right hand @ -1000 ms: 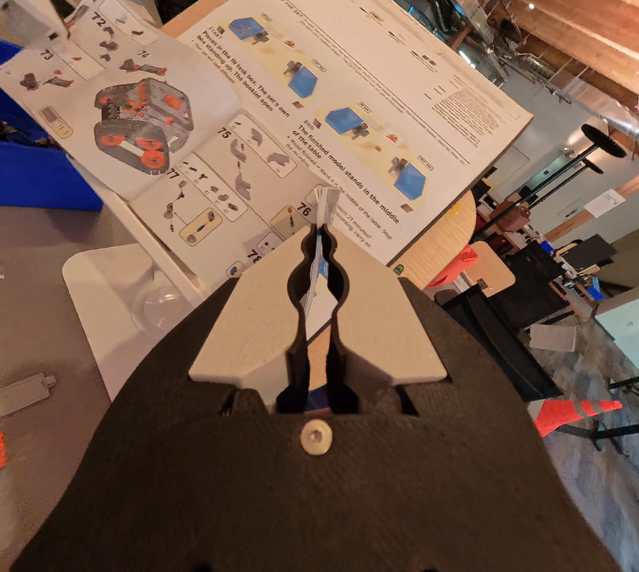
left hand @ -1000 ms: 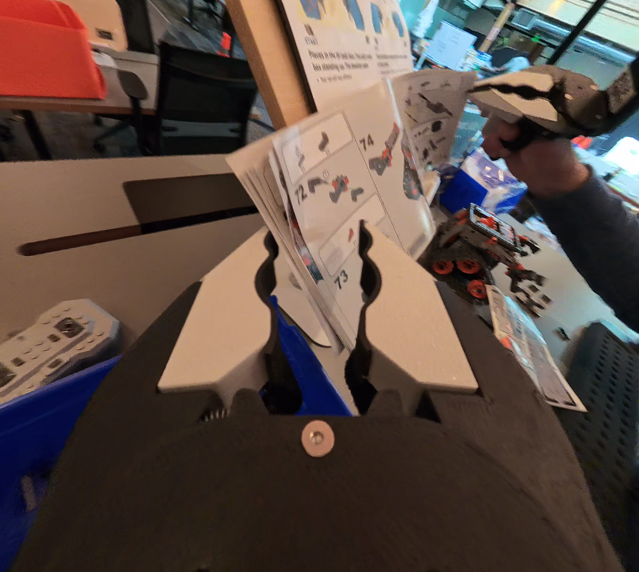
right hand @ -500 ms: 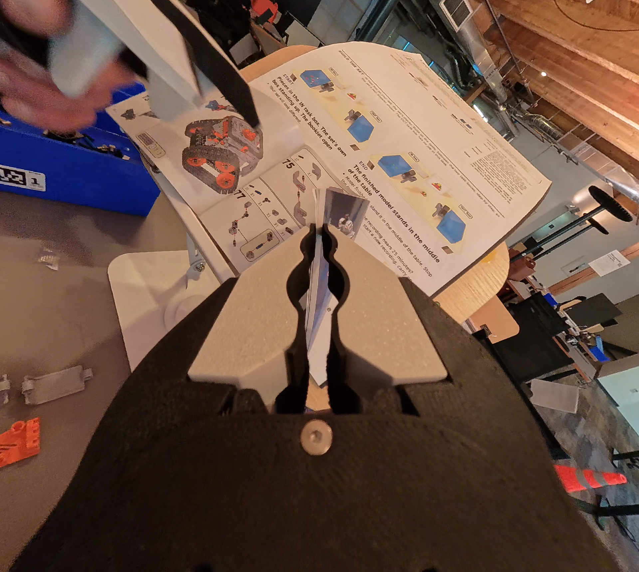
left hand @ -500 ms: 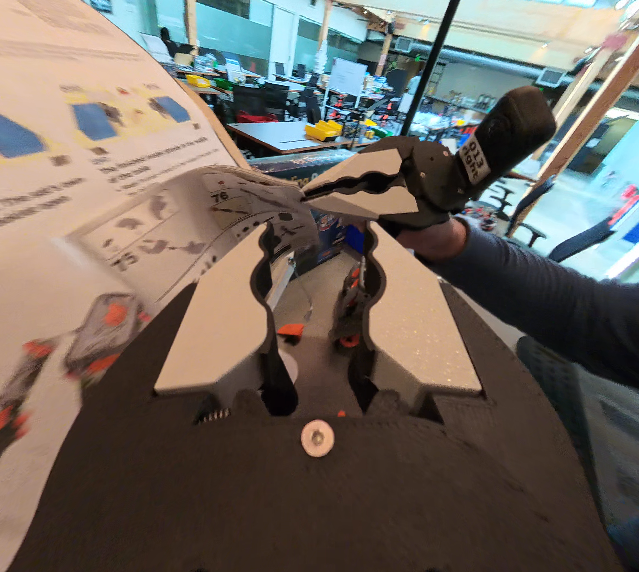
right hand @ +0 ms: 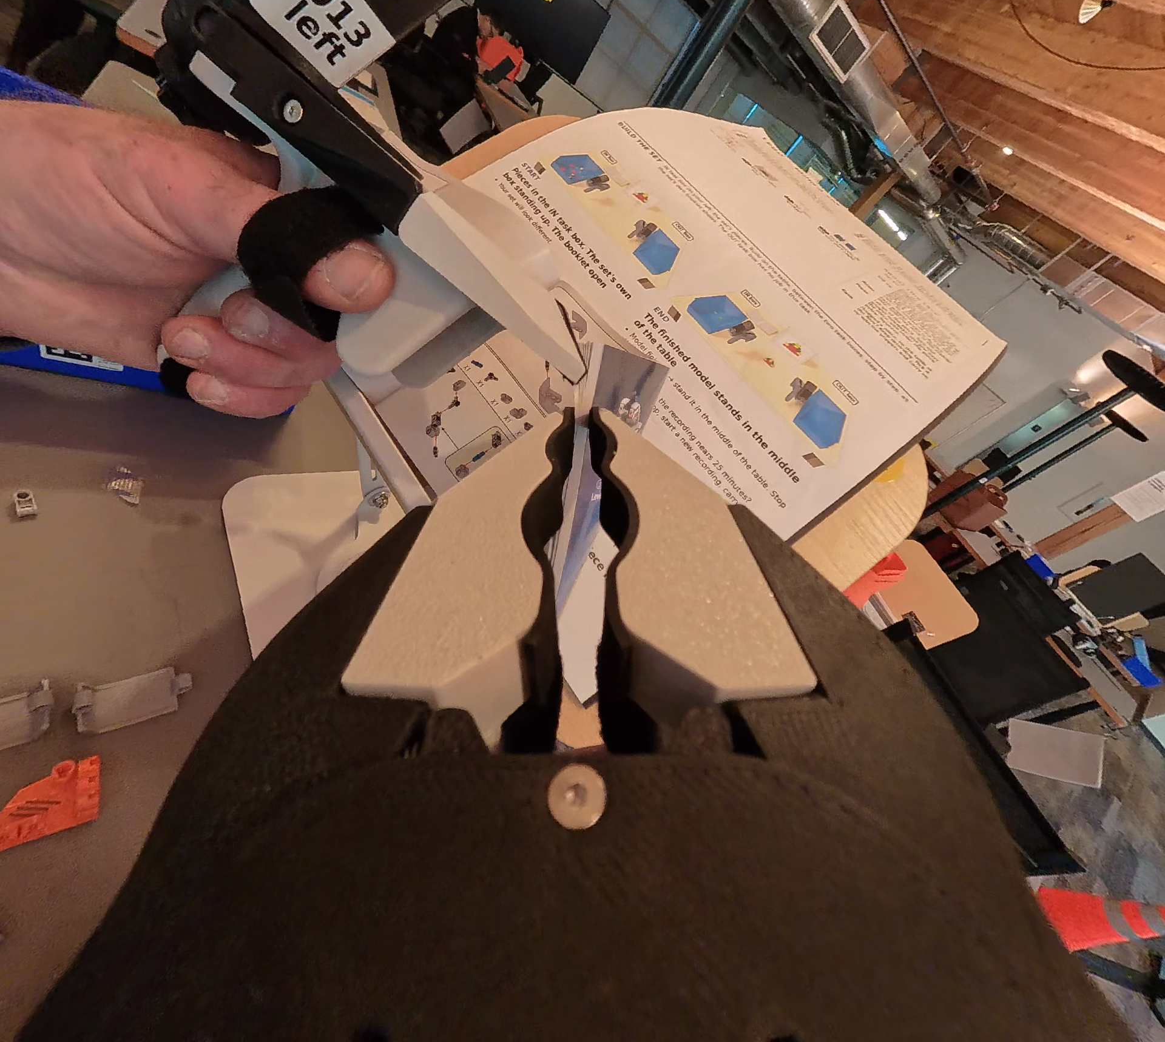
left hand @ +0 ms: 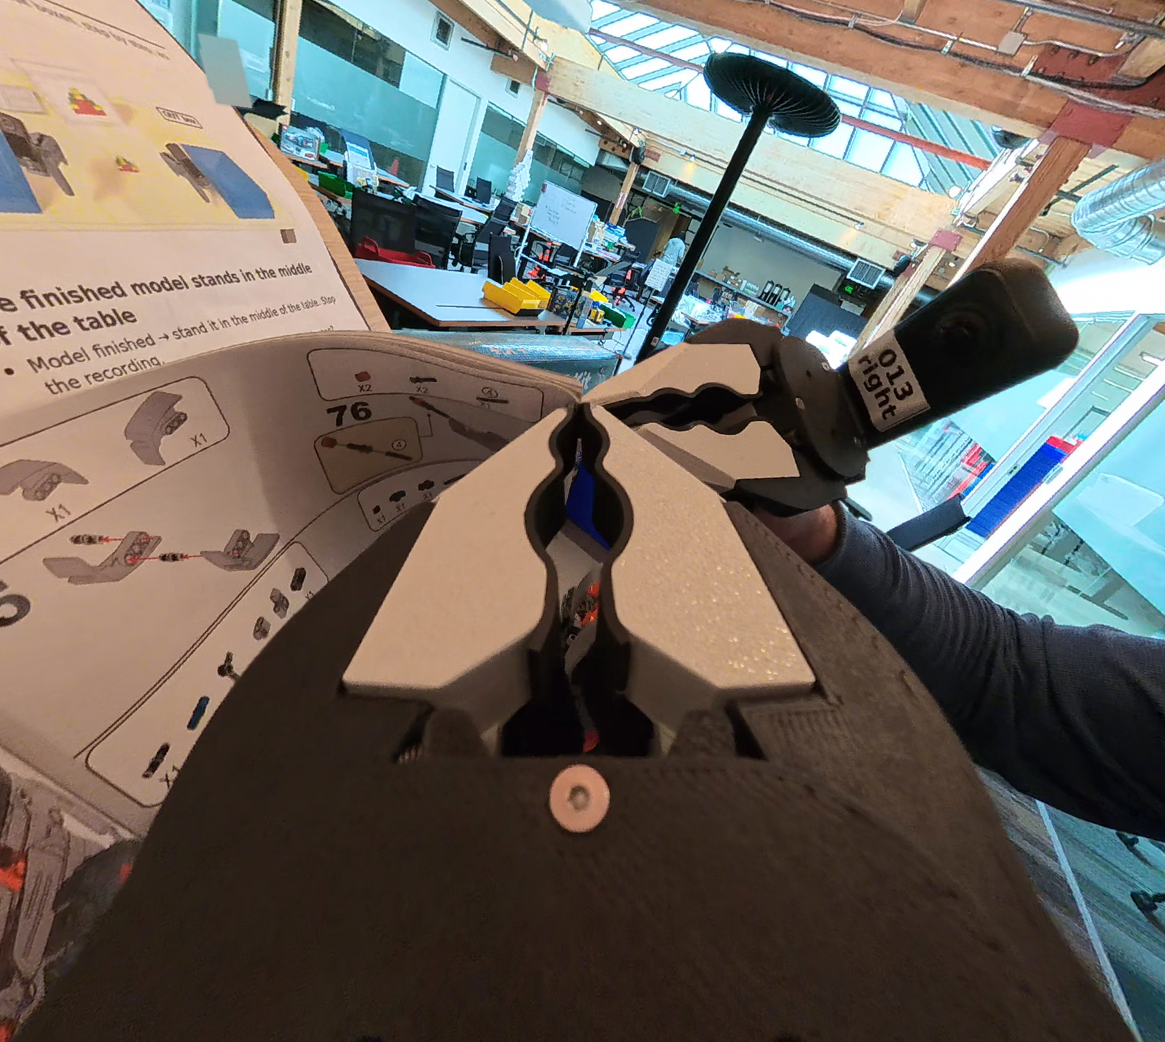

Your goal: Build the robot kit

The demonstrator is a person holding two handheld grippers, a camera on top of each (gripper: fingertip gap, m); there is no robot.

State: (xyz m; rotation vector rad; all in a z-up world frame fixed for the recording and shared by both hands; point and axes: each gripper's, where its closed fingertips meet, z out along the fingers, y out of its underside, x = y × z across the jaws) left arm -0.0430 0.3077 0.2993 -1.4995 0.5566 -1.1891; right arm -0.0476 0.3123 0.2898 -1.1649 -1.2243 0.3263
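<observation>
An open building-instruction booklet [left hand: 220, 476] stands on a white stand, in front of a printed sheet [left hand: 126, 192] on a wooden board. My left gripper [left hand: 580, 419] is shut on the right edge of the booklet's open page. My right gripper [right hand: 583, 419] is shut on a thin bunch of the booklet's later pages [right hand: 580, 570], edge-on between its fingers. The two grippers meet tip to tip at that edge: the right gripper [left hand: 614, 410] shows just right of the left one, and the left gripper [right hand: 567, 350], held by a hand, shows just above the right one.
The white stand base [right hand: 284, 539] sits on a grey table [right hand: 94, 570]. Loose grey parts [right hand: 126, 696] and an orange part [right hand: 50, 797] lie at the left. A blue bin [right hand: 75, 363] stands behind the hand. The wooden board [right hand: 863, 514] sticks out behind the sheet. Only a small space, under 4 cm, lies between the two pairs of fingers.
My left gripper left the booklet's left side, swung open across the page to its right edge, and shut there. My right gripper kept its hold on the pages.
</observation>
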